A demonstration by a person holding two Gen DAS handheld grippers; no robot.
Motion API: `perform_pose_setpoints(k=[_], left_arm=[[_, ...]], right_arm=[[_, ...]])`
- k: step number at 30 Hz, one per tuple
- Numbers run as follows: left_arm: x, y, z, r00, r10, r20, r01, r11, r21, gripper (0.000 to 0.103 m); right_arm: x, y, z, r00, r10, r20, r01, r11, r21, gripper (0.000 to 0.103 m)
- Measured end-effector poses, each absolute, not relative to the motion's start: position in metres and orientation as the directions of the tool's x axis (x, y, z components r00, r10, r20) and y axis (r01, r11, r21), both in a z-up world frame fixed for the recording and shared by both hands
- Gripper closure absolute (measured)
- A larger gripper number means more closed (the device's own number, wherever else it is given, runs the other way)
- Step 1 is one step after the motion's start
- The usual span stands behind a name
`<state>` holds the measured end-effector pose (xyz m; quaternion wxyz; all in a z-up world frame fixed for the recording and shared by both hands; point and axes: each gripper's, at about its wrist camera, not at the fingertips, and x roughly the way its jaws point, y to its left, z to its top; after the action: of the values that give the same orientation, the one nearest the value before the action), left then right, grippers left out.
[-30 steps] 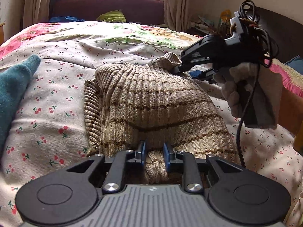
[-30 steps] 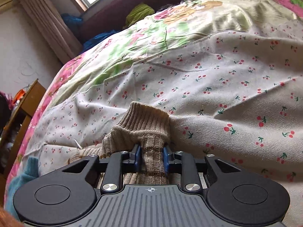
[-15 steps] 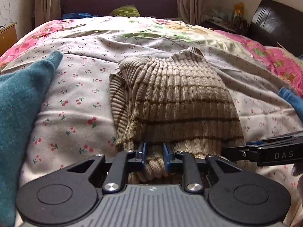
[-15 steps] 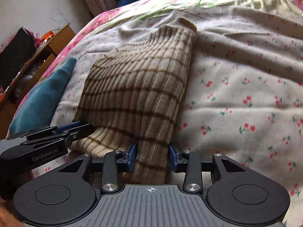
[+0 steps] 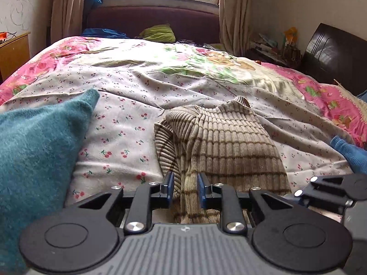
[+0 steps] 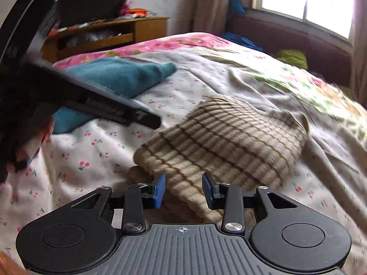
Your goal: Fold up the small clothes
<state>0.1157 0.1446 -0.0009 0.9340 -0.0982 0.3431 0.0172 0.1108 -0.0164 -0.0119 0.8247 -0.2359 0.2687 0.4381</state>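
A tan ribbed sweater with brown stripes [image 5: 224, 142] lies folded lengthwise on the cherry-print bedsheet [image 5: 119, 142], collar at the far end. My left gripper [image 5: 183, 188] is shut on the sweater's near hem, with bunched fabric filling the gap between its blue pads. In the right wrist view the sweater [image 6: 224, 137] is blurred and lies slantwise. My right gripper [image 6: 183, 191] is shut on its near corner, where the thick folded edge runs between the pads. The right gripper's black frame [image 5: 332, 188] shows close beside the left one. The left gripper's body [image 6: 103, 105] crosses the right view's left side.
A teal knit garment [image 5: 34, 149] lies on the bed to the left, seen too as teal cloth [image 6: 119, 75]. A blue garment [image 5: 351, 153] sits at the right edge. A wooden cabinet [image 6: 103, 34] stands beside the bed, and a green cloth [image 5: 158, 33] lies by the headboard.
My right gripper let go of the collar, came back to the near hem beside the left gripper, closed on it there and rolled. The left gripper rose a little, still holding the hem.
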Motion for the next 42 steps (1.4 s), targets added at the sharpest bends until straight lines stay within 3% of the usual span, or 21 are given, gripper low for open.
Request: perform_pose_setpoints(k=[5,7,10,13,32,42], left_arm=[[0.139,0.136,-0.002,0.762,-0.069,-0.643,-0.045,0.986,-0.159,0.068],[0.150,0.129,-0.008,0.750,-0.069,-0.658,-0.032,0.990,-0.141,0.068],[0.163,0.122,-0.024,0.701,-0.021,-0.712,-0.052,0.995,-0.080,0.068],[0.164,0.119,-0.041,0.662,0.005,-0.749,-0.061,0.997,-0.047,0.061],[0.104,0.096,0.000,0.709,0.061,-0.702,-0.137,0.989,-0.053,0.060],[0.070,0.077,0.010,0.718,0.090,-0.690,-0.182,0.981,-0.062,0.044]], right_arm=[[0.106,0.019,-0.037,0.495,0.561,-0.664,-0.860,0.425,-0.283,0.072],[0.113,0.019,-0.038,0.476,0.554,-0.683,-0.859,0.458,-0.227,0.089],[0.111,0.011,-0.032,0.456,0.563,-0.689,-0.857,0.487,-0.169,0.092],[0.107,0.003,-0.035,0.438,0.565,-0.699,-0.854,0.504,-0.128,0.093],[0.099,-0.085,0.024,0.550,0.592,-0.589,-0.673,0.732,0.107,0.090],[0.086,-0.107,0.032,0.565,0.580,-0.586,-0.582,0.784,0.215,0.090]])
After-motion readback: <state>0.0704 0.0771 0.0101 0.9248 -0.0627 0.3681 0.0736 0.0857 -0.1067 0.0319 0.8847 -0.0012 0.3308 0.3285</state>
